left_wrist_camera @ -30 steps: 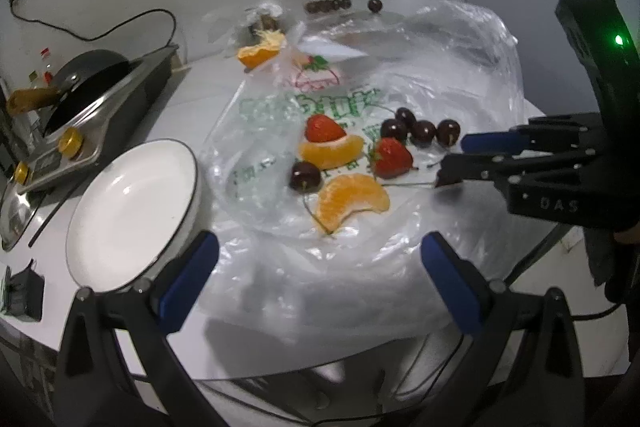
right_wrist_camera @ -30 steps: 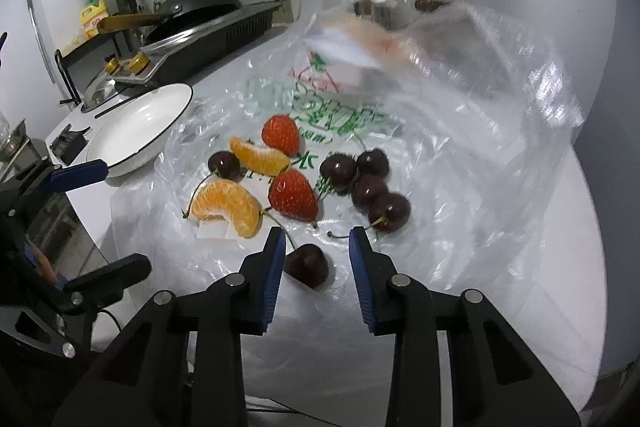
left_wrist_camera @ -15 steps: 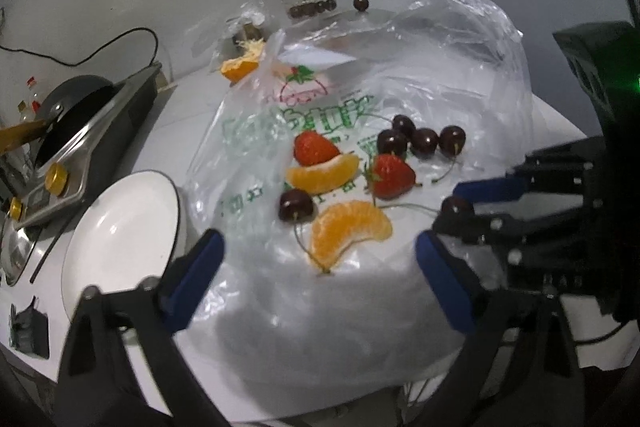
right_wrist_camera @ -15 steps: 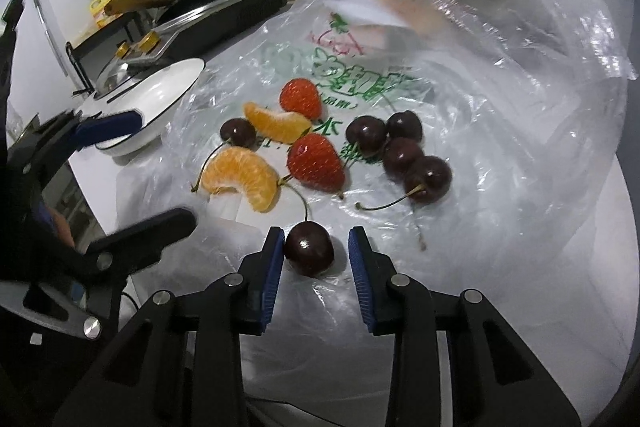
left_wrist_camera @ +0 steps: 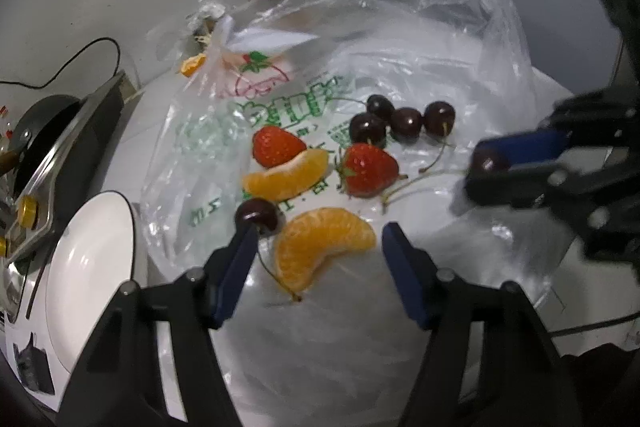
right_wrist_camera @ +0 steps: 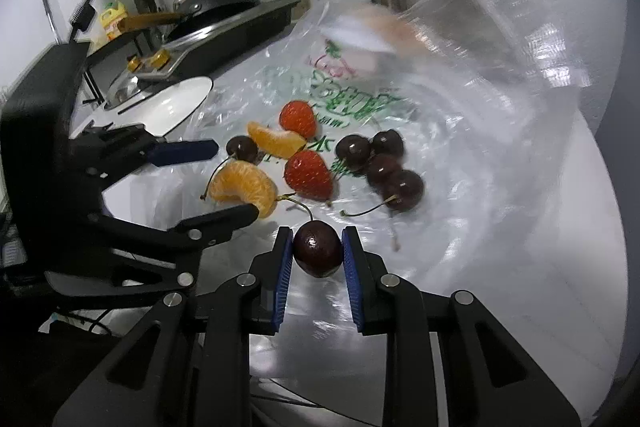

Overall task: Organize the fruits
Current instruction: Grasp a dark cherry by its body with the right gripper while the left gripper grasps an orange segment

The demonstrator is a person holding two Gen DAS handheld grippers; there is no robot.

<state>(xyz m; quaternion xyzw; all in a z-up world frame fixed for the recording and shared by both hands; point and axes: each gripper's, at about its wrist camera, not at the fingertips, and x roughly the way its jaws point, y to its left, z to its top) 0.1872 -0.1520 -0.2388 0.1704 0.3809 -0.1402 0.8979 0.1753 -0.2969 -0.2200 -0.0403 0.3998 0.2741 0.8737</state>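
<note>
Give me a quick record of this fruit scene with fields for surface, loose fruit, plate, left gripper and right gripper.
surface: clear plastic bag spread flat under the fruit
loose fruit: two strawberries, two orange segments, a cluster of four cherries, one lone cherry
plate: white plate, nothing on it
left gripper: jaws closing around the nearer orange segment, pads not yet on it
right gripper: shut on a stemmed cherry

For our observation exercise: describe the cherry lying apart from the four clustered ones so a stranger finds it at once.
Start at the clear plastic bag spread on the table. Near its white-plate side lie two orange segments; the lone cherry sits between them, away from the cluster of four cherries.
</note>
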